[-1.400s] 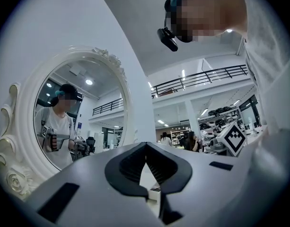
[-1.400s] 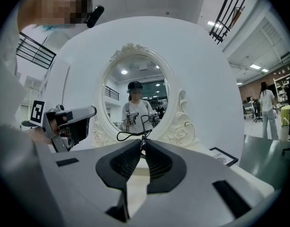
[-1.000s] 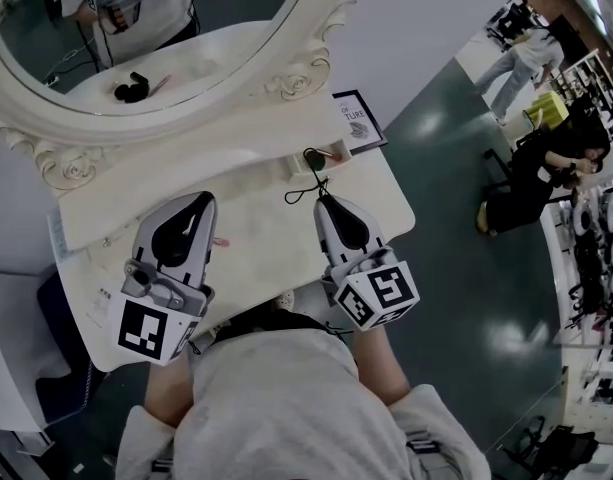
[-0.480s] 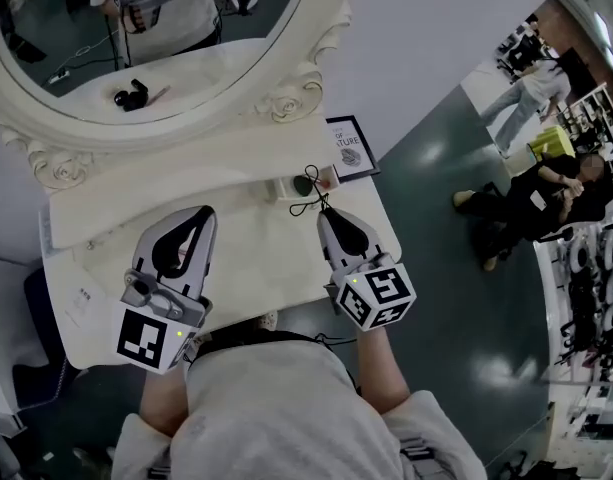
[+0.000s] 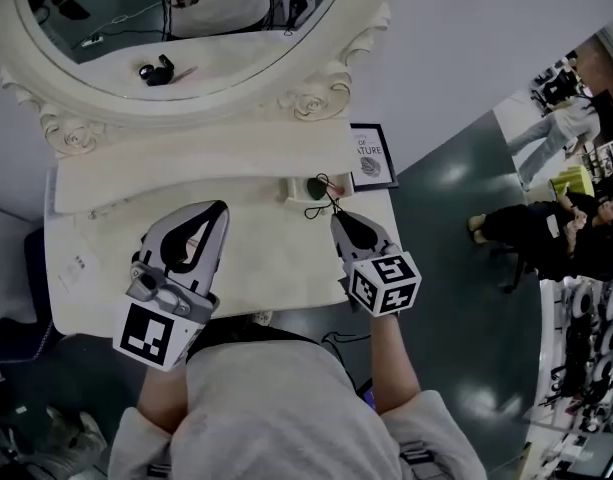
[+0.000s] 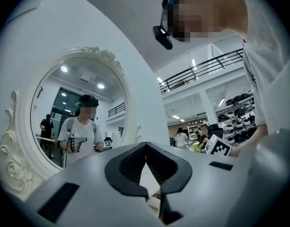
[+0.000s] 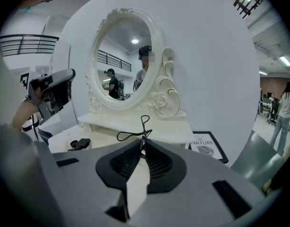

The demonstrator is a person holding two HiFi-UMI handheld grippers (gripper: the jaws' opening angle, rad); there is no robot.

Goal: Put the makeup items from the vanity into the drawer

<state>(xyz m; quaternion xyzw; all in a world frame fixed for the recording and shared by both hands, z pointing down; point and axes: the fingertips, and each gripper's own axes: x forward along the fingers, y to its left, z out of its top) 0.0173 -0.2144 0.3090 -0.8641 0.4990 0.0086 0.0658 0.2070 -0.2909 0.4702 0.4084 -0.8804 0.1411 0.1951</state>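
A black eyelash curler [image 5: 322, 192] [image 7: 135, 134] sticks out ahead of my right gripper [image 5: 336, 214] [image 7: 144, 144], which is shut on its handle end. It hangs over the right part of the cream vanity top [image 5: 271, 263], beside a small white tray [image 5: 298, 188] with a red item in it. My left gripper [image 5: 222, 208] [image 6: 145, 144] hovers over the left part of the top, its tips together and nothing between them. A black makeup item [image 7: 80, 144] lies on the top at the left in the right gripper view.
An oval mirror [image 5: 186, 18] in a carved frame stands behind a raised shelf [image 5: 186, 173]. A framed print [image 5: 371, 156] leans at the back right. Paper [image 5: 76, 263] lies on the left end of the top. People [image 5: 546, 233] are on the floor to the right.
The head view has swung, so the vanity sits squarer in the picture. Both grippers keep their places over the top, and the right one still holds the eyelash curler.
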